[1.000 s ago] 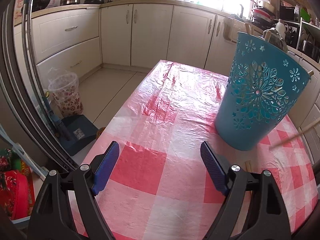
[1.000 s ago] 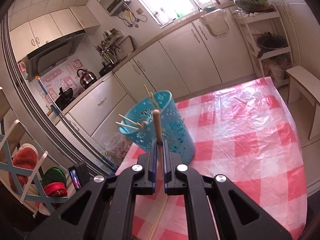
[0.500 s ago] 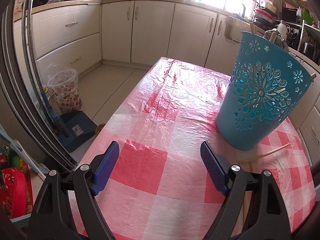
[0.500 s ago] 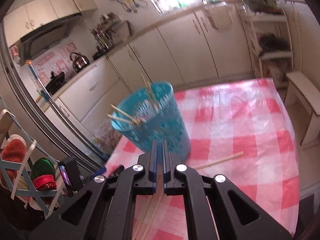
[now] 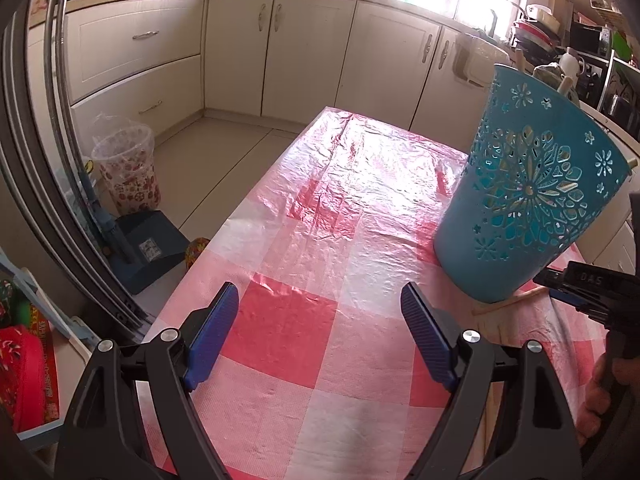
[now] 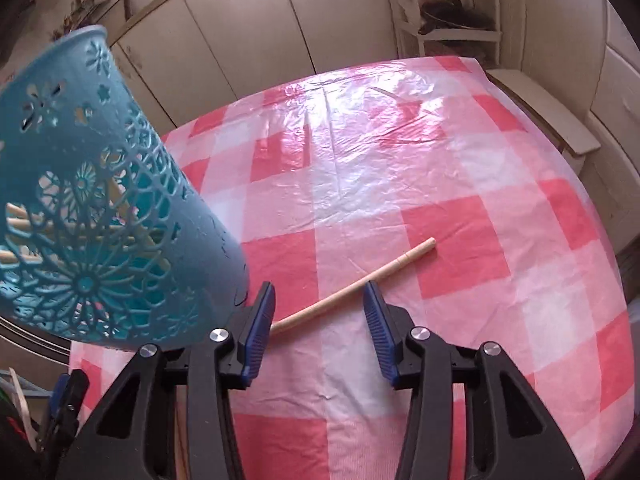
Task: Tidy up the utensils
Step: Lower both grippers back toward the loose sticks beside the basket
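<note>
Chopstick [image 6: 352, 286]: light, stiff, prone to roll; right gripper [image 6: 318, 304], jaws wide, straddles mid-shaft; left gripper [image 5: 320, 312] wide, empty.

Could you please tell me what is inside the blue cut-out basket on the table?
Through the cut-outs of the blue basket, several pale wooden sticks, likely chopsticks, lean inside. Two tips poke above the rim in the left wrist view. Their count and the basket's bottom are hidden by the wall.

We read only "DAS" on the black right gripper [image 5: 576, 280] (left wrist view); other labels are too blurred.
</note>
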`<state>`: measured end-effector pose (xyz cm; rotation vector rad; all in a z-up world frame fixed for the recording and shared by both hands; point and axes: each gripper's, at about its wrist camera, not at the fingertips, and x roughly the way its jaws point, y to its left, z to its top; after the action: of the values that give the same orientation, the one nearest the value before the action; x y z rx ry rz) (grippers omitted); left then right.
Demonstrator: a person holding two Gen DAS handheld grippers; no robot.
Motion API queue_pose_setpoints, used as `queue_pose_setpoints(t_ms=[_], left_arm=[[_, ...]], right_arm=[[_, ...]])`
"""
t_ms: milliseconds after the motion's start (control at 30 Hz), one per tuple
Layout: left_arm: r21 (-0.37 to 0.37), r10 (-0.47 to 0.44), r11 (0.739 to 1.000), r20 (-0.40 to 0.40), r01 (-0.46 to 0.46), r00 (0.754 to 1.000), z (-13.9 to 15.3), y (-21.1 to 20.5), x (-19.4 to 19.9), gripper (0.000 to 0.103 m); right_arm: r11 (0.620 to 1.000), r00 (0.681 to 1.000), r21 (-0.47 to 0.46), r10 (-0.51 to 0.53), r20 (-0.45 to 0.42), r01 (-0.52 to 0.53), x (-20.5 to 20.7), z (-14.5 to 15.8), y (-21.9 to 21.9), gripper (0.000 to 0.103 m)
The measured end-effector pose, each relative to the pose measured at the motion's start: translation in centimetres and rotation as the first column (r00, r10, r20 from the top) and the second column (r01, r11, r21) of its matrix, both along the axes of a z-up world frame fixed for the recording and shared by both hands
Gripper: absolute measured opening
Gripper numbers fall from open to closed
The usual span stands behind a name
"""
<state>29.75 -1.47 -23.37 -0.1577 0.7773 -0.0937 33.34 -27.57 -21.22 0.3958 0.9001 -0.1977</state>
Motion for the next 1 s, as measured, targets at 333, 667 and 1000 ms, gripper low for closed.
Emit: queue_pose_setpoints(t_ms=[333, 667, 1000], left_arm=[[-0.047, 0.009, 0.999, -0.023, -0.010, 1.000, -0.3, 0.6, 0.3, 0.079], [-0.056, 0.009, 0.998, -0.035, -0.011, 0.999, -0.5, 0.8, 0.5, 0.079], [-0.138, -0.264, 0.946, 0.194, 0.293, 0.945, 3.1, -4.3, -5.1, 0.083]], right_arm=[[0.958, 0.981, -0.216, 0.171, -0.095, -0.188, 3.3, 0.0, -3.3, 0.030], [0.994, 0.989, -0.051, 0.092, -0.119, -0.099, 0.7, 0.1, -2.8, 0.073], [0.922, 0.946, -0.217, 0.298, -0.128, -0.320, 1.3, -0.2, -1.9, 0.083]])
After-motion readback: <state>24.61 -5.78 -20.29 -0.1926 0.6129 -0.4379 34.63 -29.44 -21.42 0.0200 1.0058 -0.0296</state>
